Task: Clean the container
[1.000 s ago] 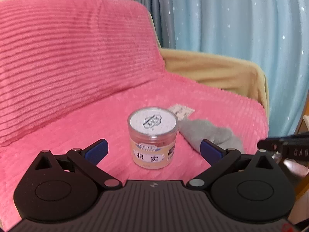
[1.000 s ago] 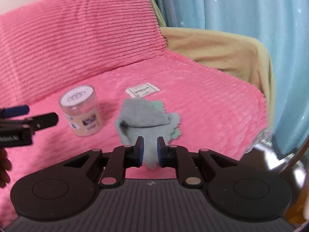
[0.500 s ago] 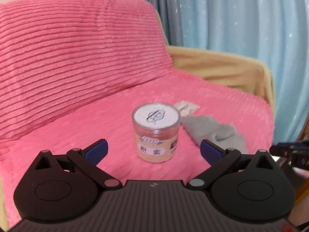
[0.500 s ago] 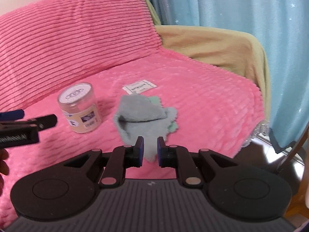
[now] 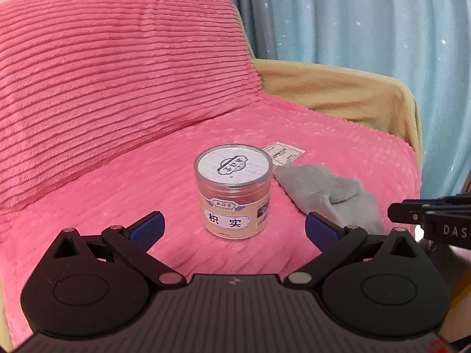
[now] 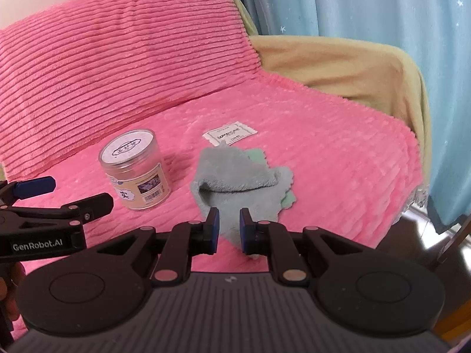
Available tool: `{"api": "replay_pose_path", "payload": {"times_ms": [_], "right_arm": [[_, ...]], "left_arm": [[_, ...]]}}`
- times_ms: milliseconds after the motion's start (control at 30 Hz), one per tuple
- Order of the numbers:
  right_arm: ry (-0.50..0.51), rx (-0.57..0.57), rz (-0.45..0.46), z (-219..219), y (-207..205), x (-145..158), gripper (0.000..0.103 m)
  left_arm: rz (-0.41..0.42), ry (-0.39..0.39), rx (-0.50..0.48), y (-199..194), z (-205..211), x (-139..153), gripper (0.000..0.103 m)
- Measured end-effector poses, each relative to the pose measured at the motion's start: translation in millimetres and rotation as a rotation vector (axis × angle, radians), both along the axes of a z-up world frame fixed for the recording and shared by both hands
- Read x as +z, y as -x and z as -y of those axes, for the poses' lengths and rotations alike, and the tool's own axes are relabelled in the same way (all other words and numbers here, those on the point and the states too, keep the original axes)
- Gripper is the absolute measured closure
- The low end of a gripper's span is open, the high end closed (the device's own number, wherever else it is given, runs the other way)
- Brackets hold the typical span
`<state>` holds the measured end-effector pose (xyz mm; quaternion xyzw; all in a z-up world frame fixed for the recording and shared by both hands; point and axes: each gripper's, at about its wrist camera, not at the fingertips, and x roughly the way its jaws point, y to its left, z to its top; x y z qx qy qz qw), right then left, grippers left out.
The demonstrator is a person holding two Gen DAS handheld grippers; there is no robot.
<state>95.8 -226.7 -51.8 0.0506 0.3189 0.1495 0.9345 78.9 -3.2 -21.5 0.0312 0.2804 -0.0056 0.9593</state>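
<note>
Left wrist view — where's your jar (image 5: 233, 194)?
— Upright on the pink sofa cover (image 5: 147, 194), ahead of your left tongs (image 5: 234, 229), spread to straddle it. Your right tongs (image 6: 229, 229) pinch the grey cloth (image 6: 235, 182), ready for wiping
</note>
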Motion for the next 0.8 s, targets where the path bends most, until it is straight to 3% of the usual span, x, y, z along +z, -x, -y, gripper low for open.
{"api": "replay_pose_path", "payload": {"times_ms": [233,600,800], "right_arm": [[0.004,0.004,0.002,-2.4,-1.4,0.1,0.093],[0.011,0.001,-0.004,-4.8,-2.1,-2.3,0.093],[0.008,-0.003,-0.007,-6.1,-1.5,-2.4,0.093]], "left_arm": [[0.0,-0.019,-0.013,1.2,2.5,-1.8,0.001],[-0.021,0.052,-0.021,1.6,-1.4,-1.8,0.001],[-0.032,0.051,-0.008,0.5,-1.9,-2.7,0.001]]}}
